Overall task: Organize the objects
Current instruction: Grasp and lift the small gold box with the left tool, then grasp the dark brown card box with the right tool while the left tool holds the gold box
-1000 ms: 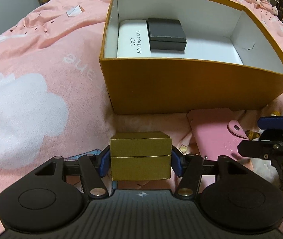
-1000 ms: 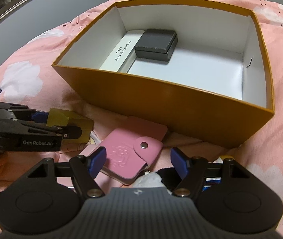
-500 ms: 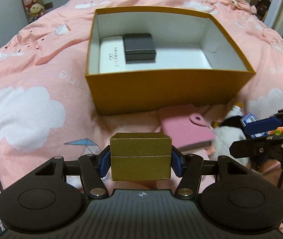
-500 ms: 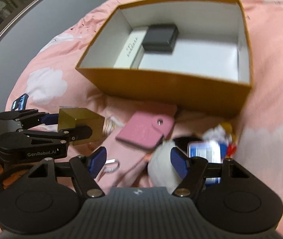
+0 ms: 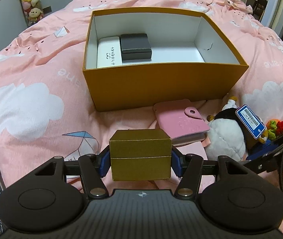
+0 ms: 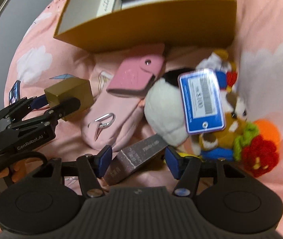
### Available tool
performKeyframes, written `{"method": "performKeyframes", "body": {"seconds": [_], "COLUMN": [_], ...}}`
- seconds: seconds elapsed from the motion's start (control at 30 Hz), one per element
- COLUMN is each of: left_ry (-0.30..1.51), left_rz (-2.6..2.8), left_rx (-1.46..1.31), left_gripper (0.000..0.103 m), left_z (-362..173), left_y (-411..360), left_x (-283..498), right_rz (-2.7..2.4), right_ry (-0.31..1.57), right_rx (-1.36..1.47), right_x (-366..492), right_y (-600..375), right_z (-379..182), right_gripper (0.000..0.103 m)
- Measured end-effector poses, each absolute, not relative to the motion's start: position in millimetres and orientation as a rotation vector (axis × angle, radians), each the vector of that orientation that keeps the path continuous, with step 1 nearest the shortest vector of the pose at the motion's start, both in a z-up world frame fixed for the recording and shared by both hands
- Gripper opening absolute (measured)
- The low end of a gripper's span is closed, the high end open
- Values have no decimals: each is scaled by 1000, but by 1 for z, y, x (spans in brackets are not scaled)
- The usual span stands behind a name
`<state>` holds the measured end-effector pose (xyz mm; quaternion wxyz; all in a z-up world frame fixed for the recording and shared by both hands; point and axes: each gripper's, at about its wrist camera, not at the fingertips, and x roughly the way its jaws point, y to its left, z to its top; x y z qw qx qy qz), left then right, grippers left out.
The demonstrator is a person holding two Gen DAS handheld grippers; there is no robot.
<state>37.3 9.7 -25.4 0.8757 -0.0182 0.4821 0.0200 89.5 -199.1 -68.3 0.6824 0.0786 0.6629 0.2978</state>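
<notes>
Home bedroom. Work surface is bed: pink duvet (image 5: 32, 63) with white cloud and kite print, soft creases. Plush toys (image 5: 31, 2) stacked in corner by grey wall. Doorway (image 5: 268, 2) at far right of left wrist view. Personal clutter on bedding: pink wallet (image 5: 181, 123), tagged plush penguin (image 5: 227, 137).

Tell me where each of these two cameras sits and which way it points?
Left wrist: rides the left gripper, facing the orange box; its fingers clamp a gold box.
Right wrist: rides the open right gripper, aimed down at a plush toy and silver bar; the left gripper shows too.
Shared: pink wallet, orange box.
</notes>
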Motion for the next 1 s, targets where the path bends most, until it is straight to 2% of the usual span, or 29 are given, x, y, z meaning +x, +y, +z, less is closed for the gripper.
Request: {"method": "performKeyframes", "body": {"seconds": [0.2,0.67,1.0], "left_ry": [1002,938,876], "left_rz": [39,52,-21], "left_rx": [-58,-67,-112], "left_gripper": [67,67,67], "left_z": [-25,-9,23], "left_y": [13,18,21], "left_x": [33,25,29], "right_rz": [680,715,746], "right_ry": [1583,1393,1210], "right_rx": [278,201,230], "right_x": [89,71,80], "right_y": [-201,-215,-224], "right_z": [-85,-29,23], "right_gripper": [48,27,25]}}
